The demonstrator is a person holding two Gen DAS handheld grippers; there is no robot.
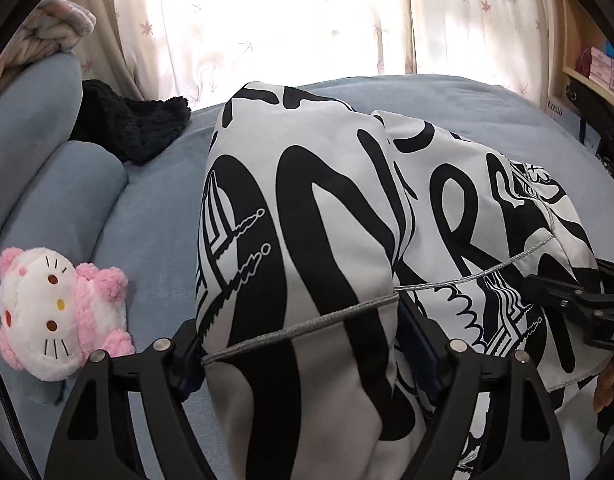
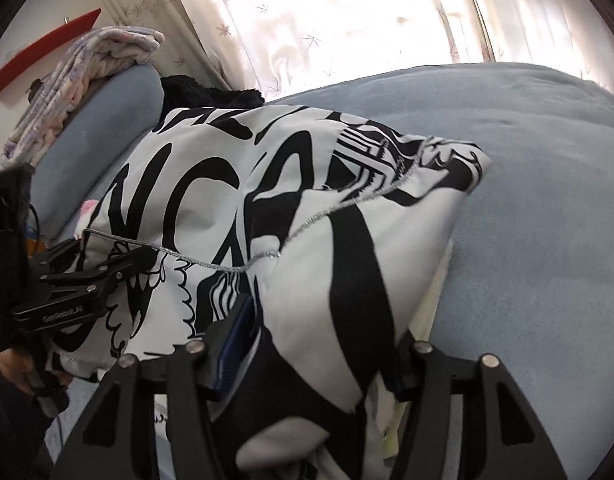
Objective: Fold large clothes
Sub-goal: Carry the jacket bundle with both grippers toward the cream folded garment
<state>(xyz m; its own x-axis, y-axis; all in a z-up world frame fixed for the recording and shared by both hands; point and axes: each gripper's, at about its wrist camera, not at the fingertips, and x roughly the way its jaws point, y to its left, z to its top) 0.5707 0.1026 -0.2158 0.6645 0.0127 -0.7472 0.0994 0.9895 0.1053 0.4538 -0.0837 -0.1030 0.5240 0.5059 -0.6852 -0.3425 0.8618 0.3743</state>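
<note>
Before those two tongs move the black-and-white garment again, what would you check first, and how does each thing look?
1. Left tongs hold the garment: ok, cloth sits between the fingers.
2. Right tongs hold it: ok.
3. Silver cord free of the tongs: not ok, it crosses the left ones.
4. Bed beyond is bare: ok.
5. Plush toy clear of the cloth: ok.
6. Edges line up: cannot tell.

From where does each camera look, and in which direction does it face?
Left wrist: sits on the left gripper, looks along its fingers over the garment on the bed toward the curtain; the right gripper shows at right.
Right wrist: sits on the right gripper, looks the same way; the left gripper and a hand show at left.
Shared: garment, bed, curtain, black cloth, each other's gripper.
</note>
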